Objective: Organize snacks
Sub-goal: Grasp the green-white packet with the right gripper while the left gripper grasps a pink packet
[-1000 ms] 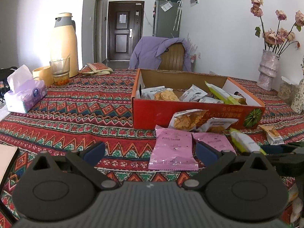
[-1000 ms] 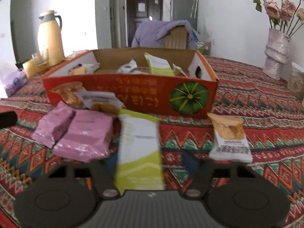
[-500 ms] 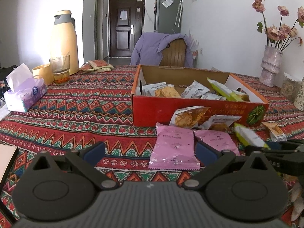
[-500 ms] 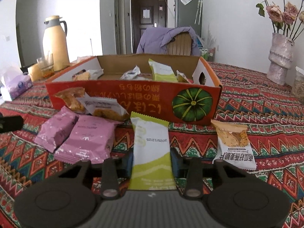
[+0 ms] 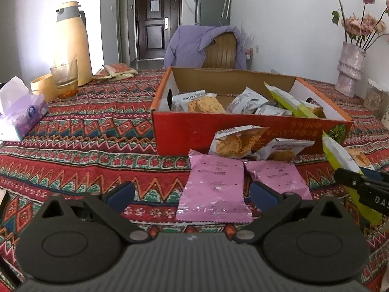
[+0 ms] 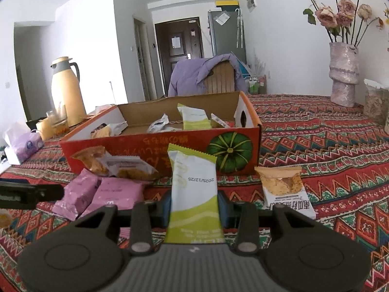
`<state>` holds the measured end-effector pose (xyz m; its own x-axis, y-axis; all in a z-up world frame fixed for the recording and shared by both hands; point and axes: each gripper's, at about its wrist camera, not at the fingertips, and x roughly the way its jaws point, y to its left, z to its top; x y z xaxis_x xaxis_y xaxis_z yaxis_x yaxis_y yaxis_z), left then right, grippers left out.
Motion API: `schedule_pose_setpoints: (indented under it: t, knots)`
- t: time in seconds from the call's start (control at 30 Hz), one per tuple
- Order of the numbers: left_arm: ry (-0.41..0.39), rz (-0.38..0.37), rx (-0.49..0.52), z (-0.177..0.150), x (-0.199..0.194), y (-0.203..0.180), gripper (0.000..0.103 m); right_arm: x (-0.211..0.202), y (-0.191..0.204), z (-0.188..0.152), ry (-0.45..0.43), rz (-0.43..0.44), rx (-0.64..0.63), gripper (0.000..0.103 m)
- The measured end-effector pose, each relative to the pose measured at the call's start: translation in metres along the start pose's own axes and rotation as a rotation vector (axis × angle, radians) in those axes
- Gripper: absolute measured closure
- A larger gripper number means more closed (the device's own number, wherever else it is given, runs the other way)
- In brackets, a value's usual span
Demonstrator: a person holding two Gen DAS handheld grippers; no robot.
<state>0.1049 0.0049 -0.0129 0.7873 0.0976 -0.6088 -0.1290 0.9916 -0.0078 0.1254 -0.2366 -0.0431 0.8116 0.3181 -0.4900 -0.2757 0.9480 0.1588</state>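
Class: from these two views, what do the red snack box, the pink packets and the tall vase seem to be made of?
Red snack box: likely cardboard, plain brown inside, printed outside, folded flaps.
Pink packets: probably plastic film, slightly glossy, creased, crimped ends.
Tall vase: perhaps ceramic or glass, pale mottled pink with a rough, ridged surface; the material is uncertain.

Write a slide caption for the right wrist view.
Right gripper holds a green-and-white packet upright before the orange box, pink packets on the cloth beside it.
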Motion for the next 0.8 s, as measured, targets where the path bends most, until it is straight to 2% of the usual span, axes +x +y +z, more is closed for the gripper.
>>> schedule_pose_setpoints:
  t: [0.33,0.5,0.57,0.67,0.8]
  knots:
    - [0.056,0.009,0.007,0.011,0.034,-0.014,0.001,-0.003,-0.001,0.000,-0.012,0.002,0.006,0.066]
    - [0.090,0.000,0.016,0.012,0.047,-0.021,0.016,-0.004,-0.001,-0.001,-0.014,0.003,0.008,0.066]
    - [0.103,-0.007,0.015,0.011,0.051,-0.022,0.028,-0.004,-0.001,-0.001,-0.015,0.003,0.008,0.067]
    - [0.098,-0.004,0.017,0.009,0.053,-0.023,0.036,-0.004,-0.001,-0.001,-0.016,0.004,0.007,0.067]
    - [0.090,-0.017,-0.007,0.009,0.050,-0.020,0.039,-0.004,0.000,-0.001,-0.017,0.005,0.005,0.067]
